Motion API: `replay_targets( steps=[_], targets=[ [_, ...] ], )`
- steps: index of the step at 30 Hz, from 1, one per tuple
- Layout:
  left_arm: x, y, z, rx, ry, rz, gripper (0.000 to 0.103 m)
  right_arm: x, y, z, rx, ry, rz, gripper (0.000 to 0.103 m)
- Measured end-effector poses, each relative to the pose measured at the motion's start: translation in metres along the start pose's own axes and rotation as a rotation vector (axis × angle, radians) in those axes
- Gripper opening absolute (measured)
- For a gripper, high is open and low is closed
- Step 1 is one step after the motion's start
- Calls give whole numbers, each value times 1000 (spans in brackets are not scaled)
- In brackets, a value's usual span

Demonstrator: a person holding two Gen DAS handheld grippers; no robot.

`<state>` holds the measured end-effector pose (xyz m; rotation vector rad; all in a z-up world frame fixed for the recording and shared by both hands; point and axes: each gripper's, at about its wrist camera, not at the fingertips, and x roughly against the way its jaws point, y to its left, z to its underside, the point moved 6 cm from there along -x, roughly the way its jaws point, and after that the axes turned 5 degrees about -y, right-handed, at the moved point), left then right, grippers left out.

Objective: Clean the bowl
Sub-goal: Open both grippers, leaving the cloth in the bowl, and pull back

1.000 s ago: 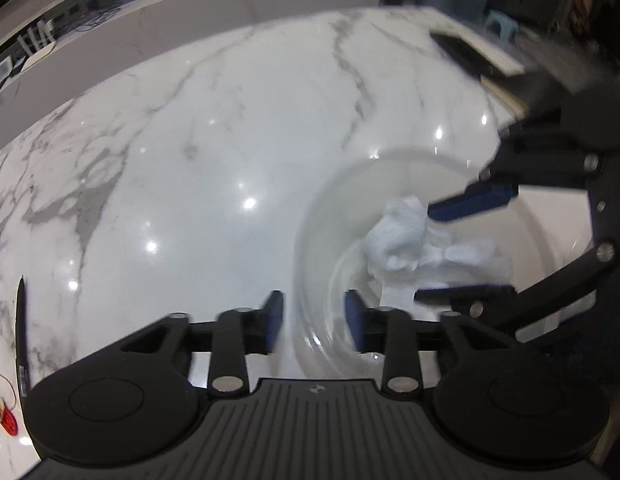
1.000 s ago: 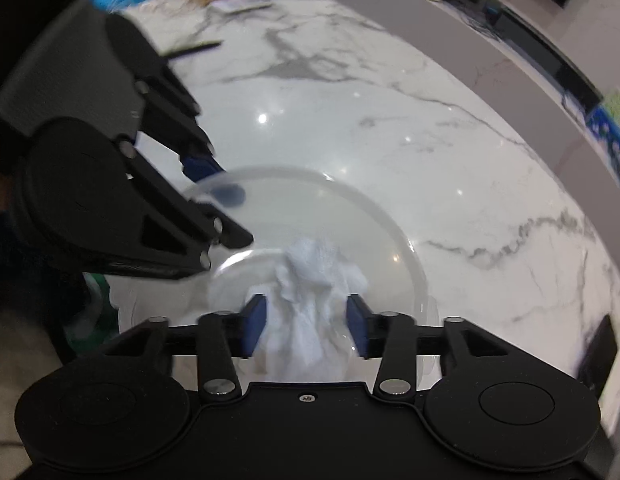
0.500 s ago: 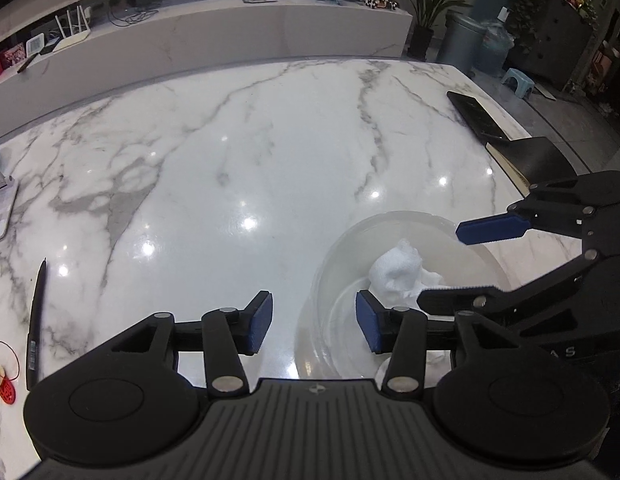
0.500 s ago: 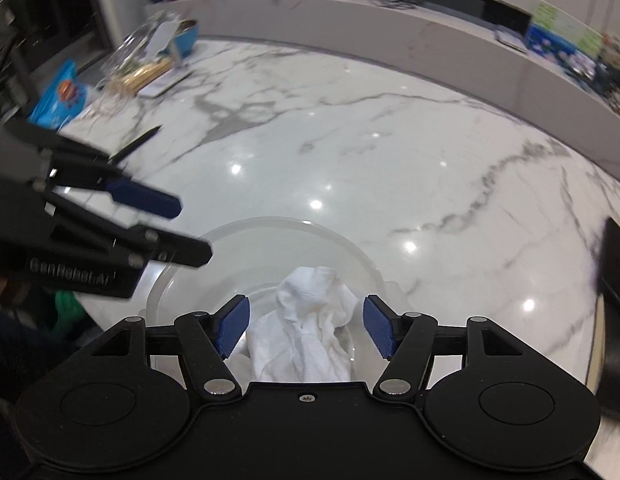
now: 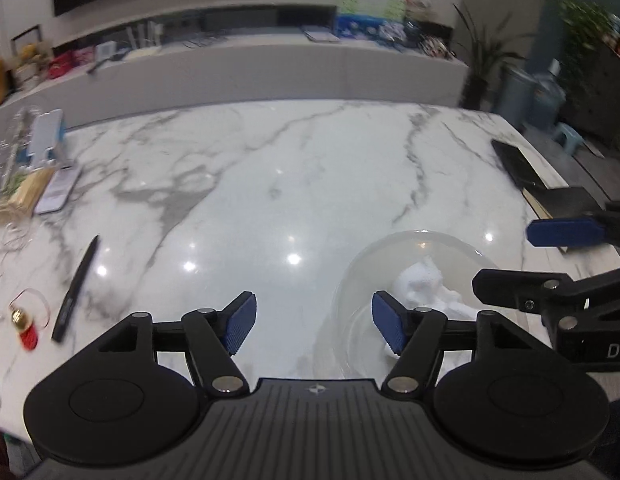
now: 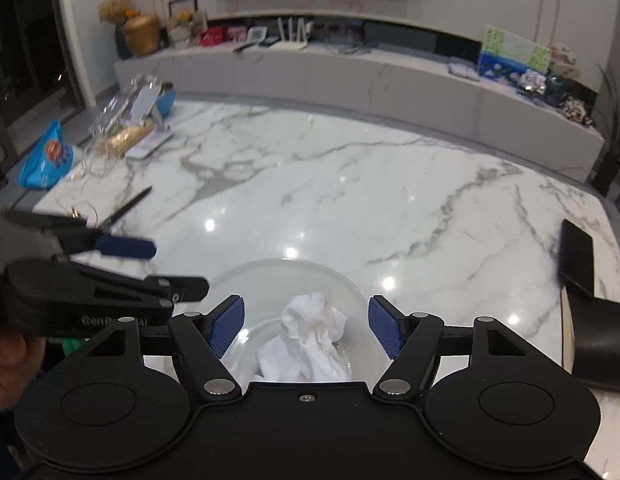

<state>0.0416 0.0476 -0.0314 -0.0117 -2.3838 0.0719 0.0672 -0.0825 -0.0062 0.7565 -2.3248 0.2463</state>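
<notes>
- Clutter at far left of the worktop (image 5: 310,184): a red tassel charm (image 5: 25,326), a black pen (image 5: 76,286) and a phone on a stand (image 5: 50,136), all well apart from the work area and no obstacle
- Left gripper (image 5: 313,320): fingers spread wide and grasping nothing, hovering above bare marble just to the left of the bowl; its right pad shows in front of the bowl's near-left wall, and contact cannot be confirmed
- Bowl (image 6: 270,276): clear, upright on the worktop near its front edge, right of centre in the left wrist view and directly ahead in the right wrist view
- Cloth (image 6: 310,340): white, crumpled, lying loose inside the bowl on its bottom, touched by neither gripper
- Right gripper (image 6: 306,328): fingers released and wide apart, poised above the bowl with the cloth showing between them
- Dark slab-like items (image 6: 575,258) at the far right edge: well apart from the bowl
- Assessment of step in hand: cloth needs to be taken up for wiping. Recommended: lower the right gripper straight down until the pads flank the tallest fold, then close firmly to gather enough fabric
- Recommended also: bring the left gripper onto the near-left rim to steady it, as a light clear bowl is judged likely to slide on polished marble once wiping pressure is applied
</notes>
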Motion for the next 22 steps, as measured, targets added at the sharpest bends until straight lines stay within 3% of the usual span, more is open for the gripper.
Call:
replay_targets(
  steps=[1,4,12,22],
  targets=[
    [5,-1,1,5,-12,-18,72,4,2,3,-7,-18,8,78],
    [18,-4,7,14,-38,-91,74,15,5,11,-30,-63,21,78],
    [27,-14,33,54,-19,-194,75,36,-5,33,-79,-128,140,78],
    [42,-23,39,105,-59,-238,80,43,-6,47,-94,-162,199,78]
  ],
)
